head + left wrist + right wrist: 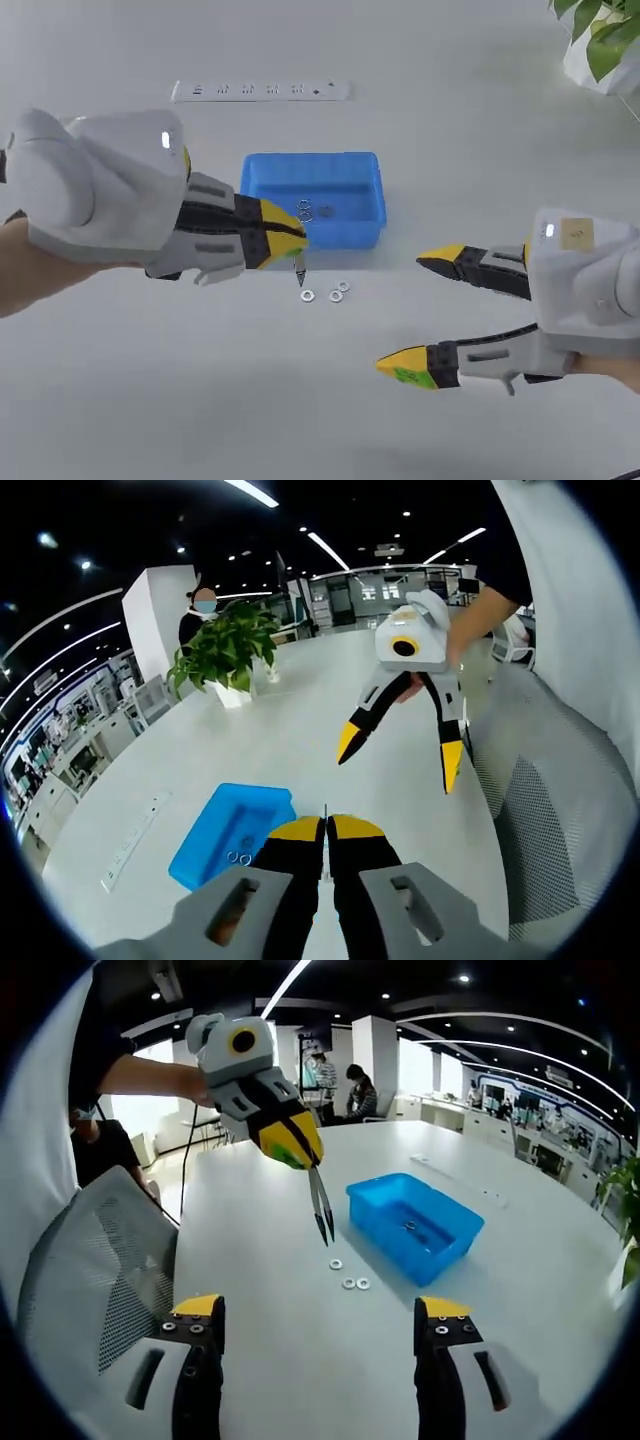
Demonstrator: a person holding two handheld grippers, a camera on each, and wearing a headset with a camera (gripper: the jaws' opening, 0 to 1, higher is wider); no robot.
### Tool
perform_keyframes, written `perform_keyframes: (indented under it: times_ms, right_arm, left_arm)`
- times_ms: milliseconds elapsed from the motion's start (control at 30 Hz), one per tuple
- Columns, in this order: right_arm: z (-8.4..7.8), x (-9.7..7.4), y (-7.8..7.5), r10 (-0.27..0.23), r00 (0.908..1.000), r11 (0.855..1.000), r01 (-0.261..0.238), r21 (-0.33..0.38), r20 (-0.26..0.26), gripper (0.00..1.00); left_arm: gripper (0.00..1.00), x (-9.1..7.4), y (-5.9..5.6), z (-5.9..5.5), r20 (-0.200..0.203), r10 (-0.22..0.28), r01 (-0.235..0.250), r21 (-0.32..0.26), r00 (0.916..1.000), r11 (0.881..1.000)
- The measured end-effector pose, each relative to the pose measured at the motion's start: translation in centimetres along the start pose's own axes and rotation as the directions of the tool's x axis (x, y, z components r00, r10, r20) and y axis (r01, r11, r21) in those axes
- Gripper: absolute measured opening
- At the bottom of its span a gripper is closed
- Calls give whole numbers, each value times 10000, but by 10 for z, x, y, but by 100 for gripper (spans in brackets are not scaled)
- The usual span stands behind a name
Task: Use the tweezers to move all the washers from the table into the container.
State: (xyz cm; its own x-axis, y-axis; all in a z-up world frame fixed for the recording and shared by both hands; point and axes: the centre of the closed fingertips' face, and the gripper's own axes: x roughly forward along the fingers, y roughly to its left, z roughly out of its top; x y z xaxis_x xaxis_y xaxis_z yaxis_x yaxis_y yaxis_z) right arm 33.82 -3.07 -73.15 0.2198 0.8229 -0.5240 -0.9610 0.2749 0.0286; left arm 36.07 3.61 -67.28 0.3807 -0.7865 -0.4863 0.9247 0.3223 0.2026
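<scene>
With our left gripper (296,236) pinching the tweezers (299,272) above three washers (326,293) at six o'clock of the blue container (350,236), and our right gripper (400,314) spread, a skewed descent could flick one washer away.

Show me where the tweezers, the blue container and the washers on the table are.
Tweezers (320,1198), right gripper view, middle of the prongs.
Container (345,235), head view, near side wall.
Washers (336,296), head view, middle one of three on the table.
</scene>
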Motion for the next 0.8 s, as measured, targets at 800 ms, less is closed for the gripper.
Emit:
perform_keyframes:
  times_ms: [800]
  right_arm:
    - [-22,8,31,1221,9916,9924,-1214,189,-426,100]
  left_arm:
    - [5,14,-10,-16,-164,-70,70,14,9998,10000]
